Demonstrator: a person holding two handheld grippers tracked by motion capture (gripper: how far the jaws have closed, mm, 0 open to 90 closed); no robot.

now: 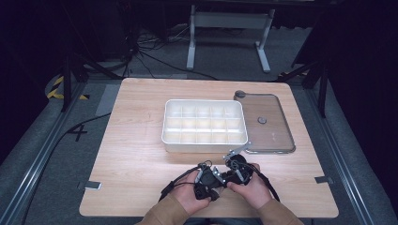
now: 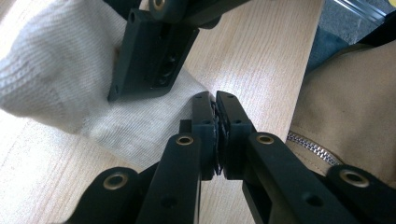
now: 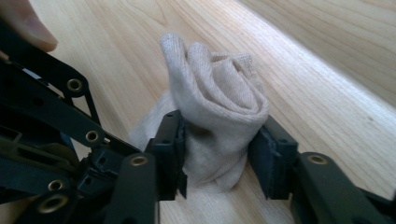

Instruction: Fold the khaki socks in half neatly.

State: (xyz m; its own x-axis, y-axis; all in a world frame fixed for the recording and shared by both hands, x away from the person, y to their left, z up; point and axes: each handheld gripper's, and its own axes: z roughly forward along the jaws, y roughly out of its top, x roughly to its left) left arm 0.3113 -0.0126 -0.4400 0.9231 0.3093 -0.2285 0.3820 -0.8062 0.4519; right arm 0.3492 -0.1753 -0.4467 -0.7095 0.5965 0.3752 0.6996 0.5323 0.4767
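Your surroundings: light wood tabletop [image 1: 141,154] on grey carpet floor [image 1: 42,154]; white desk frame [image 1: 228,28] beyond, black cables [image 1: 150,56] trailing, dark room, yellow-black tape [image 1: 56,89] left.

high view overhead, gripper views close, sharing table [image 1: 141,154]

Rolled sock [image 3: 219,116] base hidden behind right gripper's [image 3: 217,154] fingers [image 3: 273,154]

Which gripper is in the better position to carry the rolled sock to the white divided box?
Right. The right gripper has the rolled sock clamped between its jaws, and it is nearer the white divided box. The left gripper is shut, pinching only thin fabric.
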